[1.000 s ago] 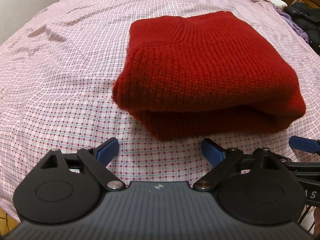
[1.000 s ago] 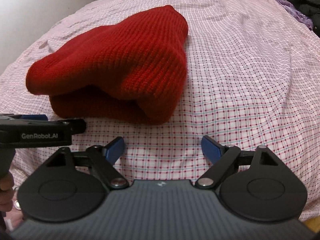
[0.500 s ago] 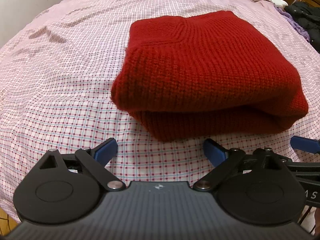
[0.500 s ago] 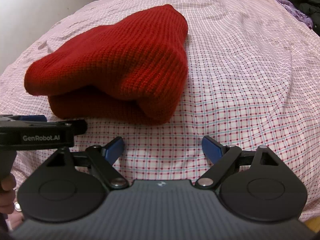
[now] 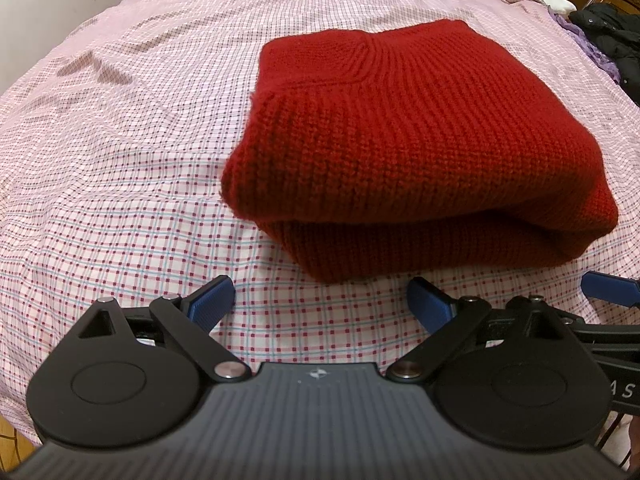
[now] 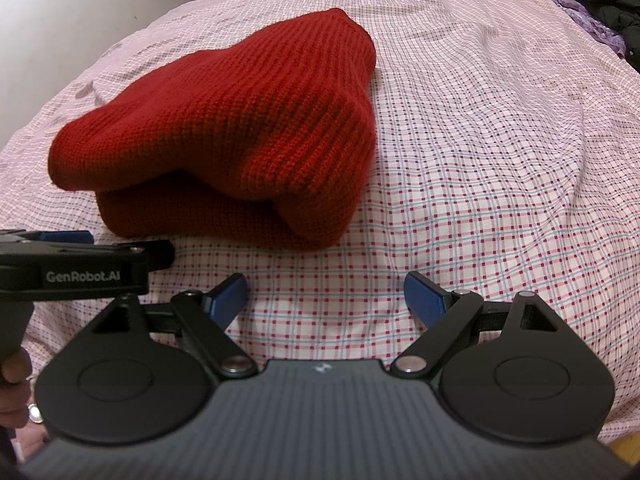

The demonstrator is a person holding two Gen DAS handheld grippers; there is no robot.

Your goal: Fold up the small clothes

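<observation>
Lying folded on the checked bedsheet [image 5: 120, 152], the red knit sweater [image 5: 400, 140] is sitting just beyond both grippers. Left gripper [image 5: 320, 300] and right gripper [image 6: 324, 292] are gaping, clamping nothing. Only the right view is showing a ringed hand [image 6: 16, 392] at its near left.

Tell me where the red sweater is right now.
The folded red sweater lies on the checked sheet, just beyond both open grippers: right of centre in the left wrist view, left of centre in the right wrist view.
</observation>
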